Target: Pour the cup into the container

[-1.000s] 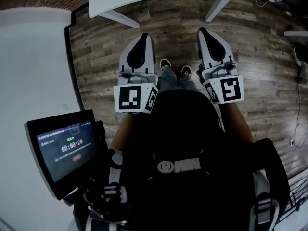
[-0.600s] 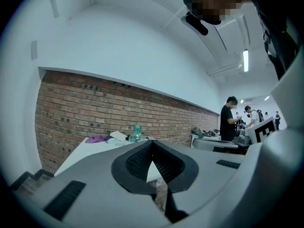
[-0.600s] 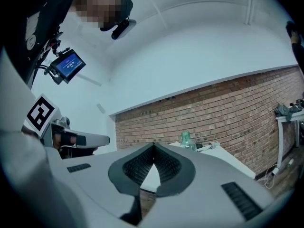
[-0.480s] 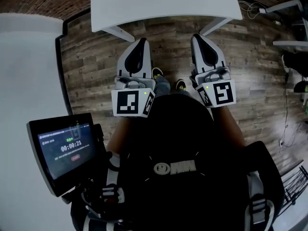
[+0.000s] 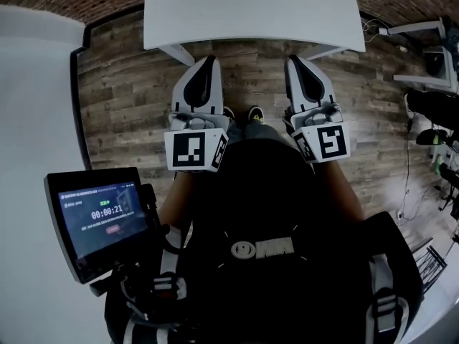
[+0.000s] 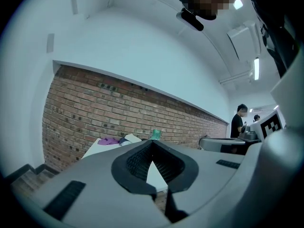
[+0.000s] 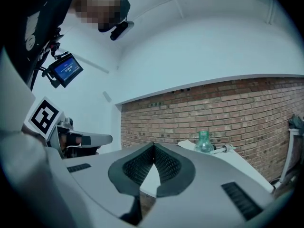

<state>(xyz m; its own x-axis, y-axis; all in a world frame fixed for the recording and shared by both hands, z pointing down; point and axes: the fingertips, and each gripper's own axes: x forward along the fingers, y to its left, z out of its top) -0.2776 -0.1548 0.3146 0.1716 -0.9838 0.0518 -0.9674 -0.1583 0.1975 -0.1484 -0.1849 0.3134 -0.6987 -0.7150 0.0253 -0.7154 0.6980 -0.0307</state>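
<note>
At the person's left side a small screen [image 5: 100,217] is glowing, well clear of the work. The left gripper [image 5: 208,61] is being held level with its jaws pressed together on nothing. From above, its tip is showing just short of the near edge of the white worktop [image 5: 251,13]. Toward the far left of the worktop a purple cloth [image 6: 108,140] is lying. Right of it, by the far edge, a green bottle [image 7: 204,141] is standing upright. It is the only task thing I am making out, and I cannot tell whether it counts as the cup or the container. The right gripper [image 5: 295,59] is matching the left: level, jaws closed together, empty.

The step in hand, I'd say, is getting within reach. Doing it well is going to mean closing in on the near edge and spreading the jaws of the grasping gripper before arriving. It also means coming at the bottle from the side, low on its body, and keeping it upright so nothing spills early.
</note>
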